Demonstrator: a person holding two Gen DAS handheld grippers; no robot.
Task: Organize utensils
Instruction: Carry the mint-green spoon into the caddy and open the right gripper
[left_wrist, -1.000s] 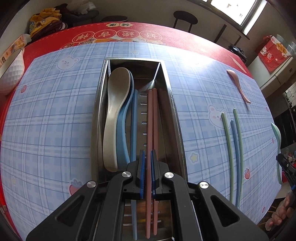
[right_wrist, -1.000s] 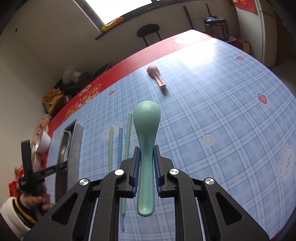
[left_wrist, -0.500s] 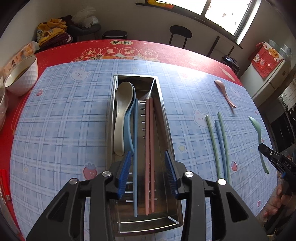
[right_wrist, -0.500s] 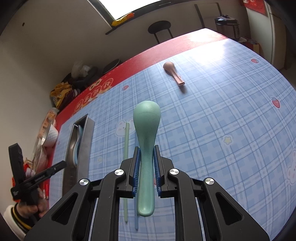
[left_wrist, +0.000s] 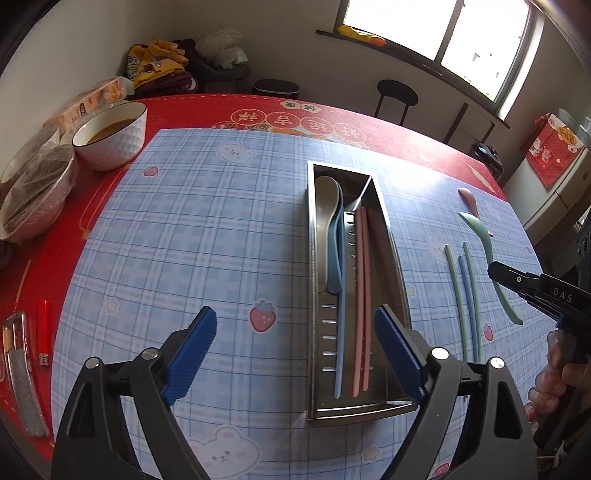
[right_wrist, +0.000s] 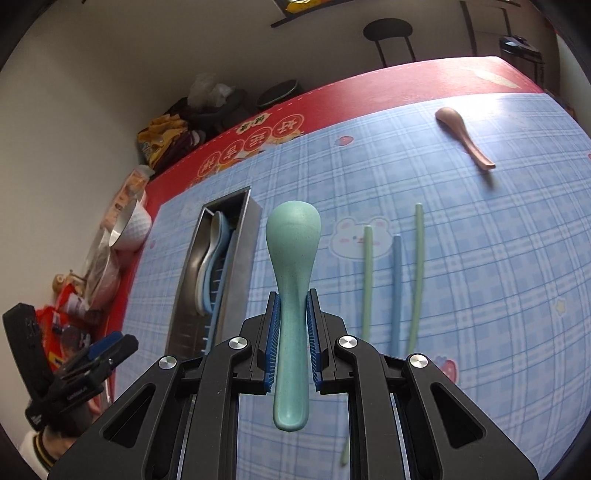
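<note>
A: Right gripper (right_wrist: 291, 334) is clamped on the green spoon (right_wrist: 293, 258), pads on the neck of the handle, bowl pointing forward, handle tail sticking out behind the pads. Spoon is off the table, just right of the metal tray (right_wrist: 242, 266).

B: Left one?

A: Left gripper (left_wrist: 295, 354) is spread wide, holding nothing, hovering above the near end of the tray (left_wrist: 391, 243).

B: What's in the tray?

A: Left compartment: white spoon (left_wrist: 327, 221) with a blue spoon (left_wrist: 338, 254) nested against it. Beside them one blue chopstick (left_wrist: 340, 332) and the pink chopsticks (left_wrist: 361, 302). On the mat: two green chopsticks (right_wrist: 367, 280), another blue chopstick (right_wrist: 396, 284) between them, and a pink spoon (right_wrist: 463, 136) well apart at the far side.

B: Risks on the drop?

A: My read:
- Grip is on the tapered neck with smooth plastic. Tilt it down and it could slide or pivot in the pads.
- Spoon slot already holds two. If it goes in off-line, the bowl may catch the tray wall or divider and end up sitting proud or across the chopsticks.
- Tray is light and narrow. A knock could skid it on the mat.
- Left gripper is parked over the tray's near end. Both tools heading there could clash.

B: Fix?

A: Clear the left, line up with the nested spoons, release low.
</note>
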